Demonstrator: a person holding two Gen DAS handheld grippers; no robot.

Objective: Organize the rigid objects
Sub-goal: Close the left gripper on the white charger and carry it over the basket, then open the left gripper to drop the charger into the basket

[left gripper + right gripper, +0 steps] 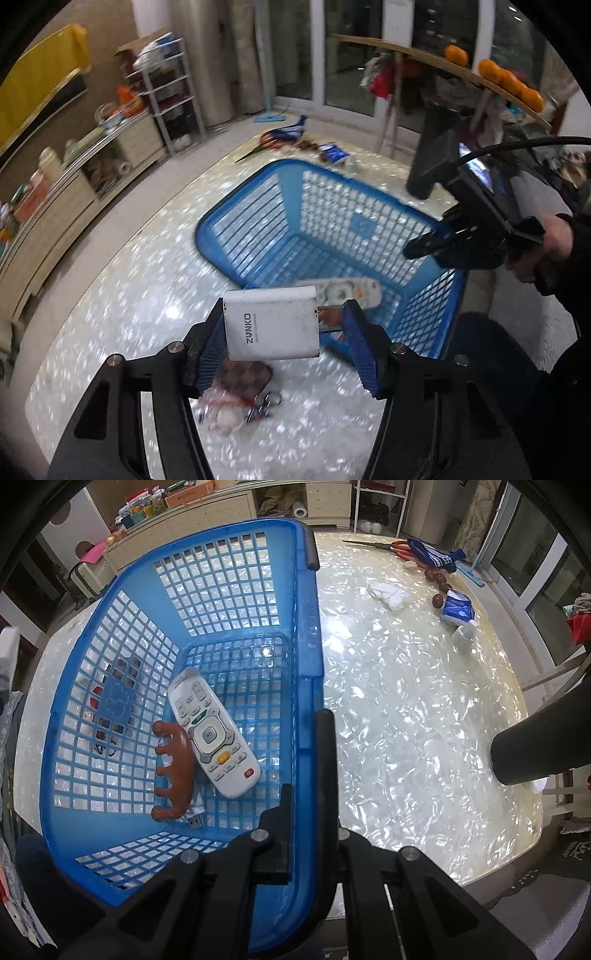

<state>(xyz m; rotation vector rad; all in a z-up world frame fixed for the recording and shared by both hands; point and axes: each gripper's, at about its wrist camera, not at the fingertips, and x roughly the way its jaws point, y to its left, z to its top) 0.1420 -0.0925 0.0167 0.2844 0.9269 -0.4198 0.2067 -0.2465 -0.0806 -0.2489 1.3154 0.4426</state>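
Here, the left gripper (284,332) is held above a pearly, shimmering table (406,716), just short of a blue plastic basket (310,635). Between its jaws sits a white charger (271,325); its body rests against the left blue pad and its metal prongs reach toward the right pad, so the jaws stand fairly wide yet carry it. The right gripper (308,746) is closed over the basket's rim, one finger inside and one outside. In the basket lie a white remote control (212,734), a brown wooden massager (175,771) touching it, and a small USB stick (195,818). Below the charger, on the table, lies a checkered wallet (245,376).
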